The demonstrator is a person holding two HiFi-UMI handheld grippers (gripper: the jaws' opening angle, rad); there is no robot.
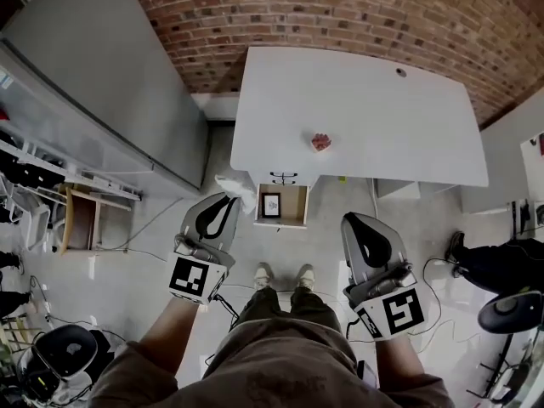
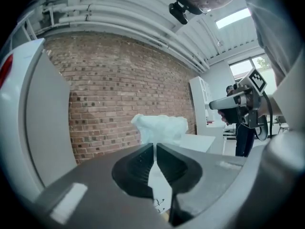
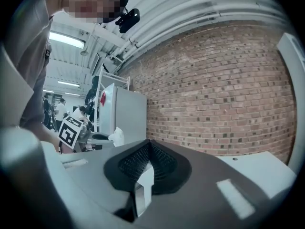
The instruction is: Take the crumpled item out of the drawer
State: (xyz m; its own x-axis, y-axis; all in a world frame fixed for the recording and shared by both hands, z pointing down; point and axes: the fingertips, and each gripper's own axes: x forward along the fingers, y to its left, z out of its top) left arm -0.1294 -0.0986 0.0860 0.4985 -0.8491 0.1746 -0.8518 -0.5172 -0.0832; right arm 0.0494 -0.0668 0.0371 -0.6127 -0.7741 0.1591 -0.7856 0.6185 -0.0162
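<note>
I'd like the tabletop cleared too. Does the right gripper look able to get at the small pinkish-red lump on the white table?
Probably yes. The small pinkish-red lump lies alone on the white table near its front edge. The right gripper is empty, though its jaws are together and must open first.

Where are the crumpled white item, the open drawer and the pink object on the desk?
crumpled white item [image 2: 159, 128], left gripper view, its middle.
open drawer [image 1: 294, 204], head view, bare floor.
pink object [image 1: 320, 142], head view, its middle.
</note>
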